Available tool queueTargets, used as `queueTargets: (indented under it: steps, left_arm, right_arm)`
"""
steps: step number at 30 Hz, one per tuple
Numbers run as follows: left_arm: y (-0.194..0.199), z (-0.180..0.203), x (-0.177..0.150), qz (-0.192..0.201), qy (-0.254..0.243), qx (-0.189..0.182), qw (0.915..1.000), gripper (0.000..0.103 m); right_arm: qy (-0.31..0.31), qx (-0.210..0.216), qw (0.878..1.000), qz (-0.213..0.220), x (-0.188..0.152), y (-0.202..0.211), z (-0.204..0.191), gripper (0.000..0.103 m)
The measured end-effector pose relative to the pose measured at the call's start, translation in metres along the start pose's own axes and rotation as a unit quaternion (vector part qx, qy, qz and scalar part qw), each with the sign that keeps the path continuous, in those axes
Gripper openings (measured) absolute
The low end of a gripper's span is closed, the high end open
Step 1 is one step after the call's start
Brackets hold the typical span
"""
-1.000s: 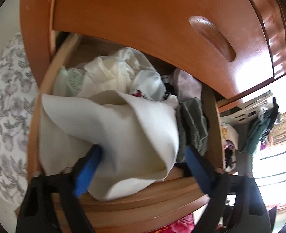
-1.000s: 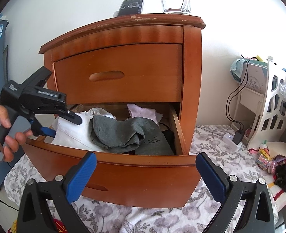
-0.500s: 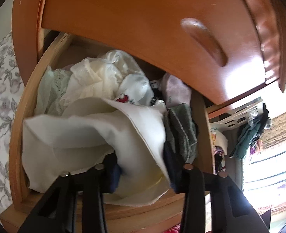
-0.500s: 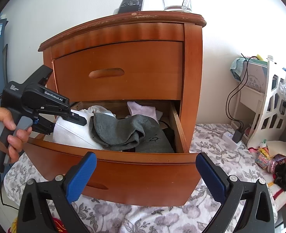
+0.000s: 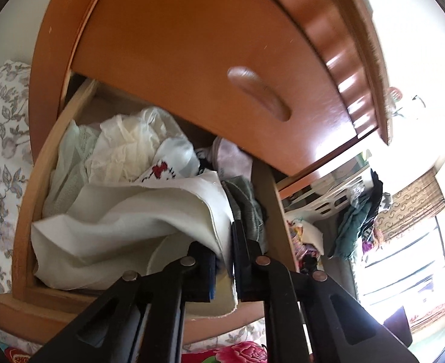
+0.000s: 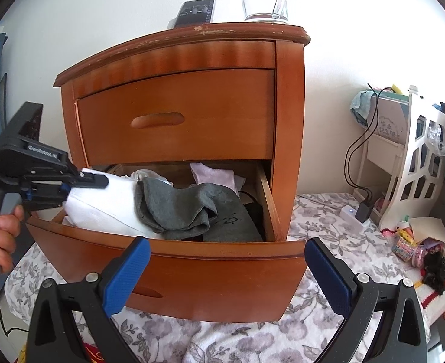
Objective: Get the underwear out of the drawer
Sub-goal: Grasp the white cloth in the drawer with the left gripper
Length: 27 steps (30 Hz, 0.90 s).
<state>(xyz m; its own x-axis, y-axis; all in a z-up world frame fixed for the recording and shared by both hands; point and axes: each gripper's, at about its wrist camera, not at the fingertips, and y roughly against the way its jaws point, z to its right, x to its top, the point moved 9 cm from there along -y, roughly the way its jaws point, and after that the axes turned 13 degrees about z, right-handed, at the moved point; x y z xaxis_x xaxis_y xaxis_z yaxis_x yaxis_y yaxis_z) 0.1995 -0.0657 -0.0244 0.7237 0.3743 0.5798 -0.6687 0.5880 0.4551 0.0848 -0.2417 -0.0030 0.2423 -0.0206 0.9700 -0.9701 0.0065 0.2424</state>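
The lower drawer [image 6: 192, 267] of a wooden nightstand stands pulled out, full of clothes. A white underwear piece [image 5: 131, 227] lies at its front left, bunched upward. My left gripper [image 5: 224, 242] is closing its jaws, and the pads pinch a fold of that white cloth. From the right wrist view, a hand holds the left gripper [image 6: 80, 181] over the drawer's left corner, with the white underwear [image 6: 101, 205] in it. A grey garment [image 6: 186, 208] lies beside the white one. My right gripper [image 6: 225, 246] hangs open in front of the drawer, holding nothing.
The upper drawer [image 6: 177, 118] is closed right above the opening. A glass mug [image 6: 264, 0] and a phone [image 6: 195, 12] sit on the nightstand top. Lacy white pieces [image 5: 125, 145] and a pink cloth [image 6: 213, 175] fill the drawer's back. A white rack [image 6: 419, 157] and charger [image 6: 358, 211] stand right.
The left gripper's jaws went from wide apart to pinched on the white cloth, and it tilted and lifted a little, bunching the cloth up. The right gripper stayed put.
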Motion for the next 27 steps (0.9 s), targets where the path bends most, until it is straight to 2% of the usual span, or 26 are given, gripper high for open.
queueTargets:
  steps: [8, 15, 21, 27]
  left_arm:
    - [0.014, 0.007, 0.008, 0.012, -0.01, -0.017, 0.9997, 0.008]
    - [0.042, 0.029, 0.03, 0.048, -0.028, -0.046, 0.9974, 0.008]
    - [0.075, 0.053, 0.056, 0.091, -0.045, -0.073, 0.9921, 0.008]
    - [0.117, 0.085, 0.082, 0.141, -0.081, -0.102, 0.9813, 0.008]
  right_arm:
    - [0.004, 0.004, 1.0, 0.0, -0.001, 0.003, -0.003, 0.103]
    - [-0.001, 0.0, 1.0, -0.001, -0.001, 0.003, -0.001, 0.103]
    - [0.0, 0.001, 1.0, -0.001, 0.0, 0.003, -0.001, 0.103]
    - [-0.003, 0.001, 1.0, -0.002, -0.001, 0.001, 0.0, 0.103]
